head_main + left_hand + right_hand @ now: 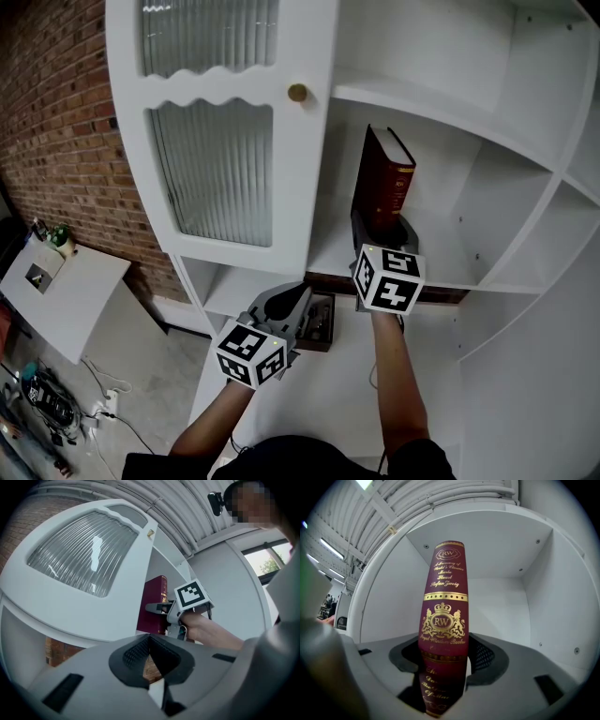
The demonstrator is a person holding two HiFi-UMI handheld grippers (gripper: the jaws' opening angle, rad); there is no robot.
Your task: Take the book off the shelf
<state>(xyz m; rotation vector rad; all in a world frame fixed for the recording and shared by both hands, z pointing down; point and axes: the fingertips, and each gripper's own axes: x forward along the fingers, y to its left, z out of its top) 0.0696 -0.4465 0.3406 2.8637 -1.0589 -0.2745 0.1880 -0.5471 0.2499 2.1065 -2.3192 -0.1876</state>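
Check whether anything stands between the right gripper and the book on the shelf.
Nothing visible does. The book stands upright on the shelf, its spine between the open jaws of the right gripper. The cabinet door hangs open off to the left.

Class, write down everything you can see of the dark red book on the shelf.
The book is a thick hardback bound in dark red, leather-like material. Its rounded spine carries gold bands, an RW crest and gold script. It stands upright and alone on the white shelf, spine outward. The right gripper straddles its lower spine with open jaws, a gap visible on one side.
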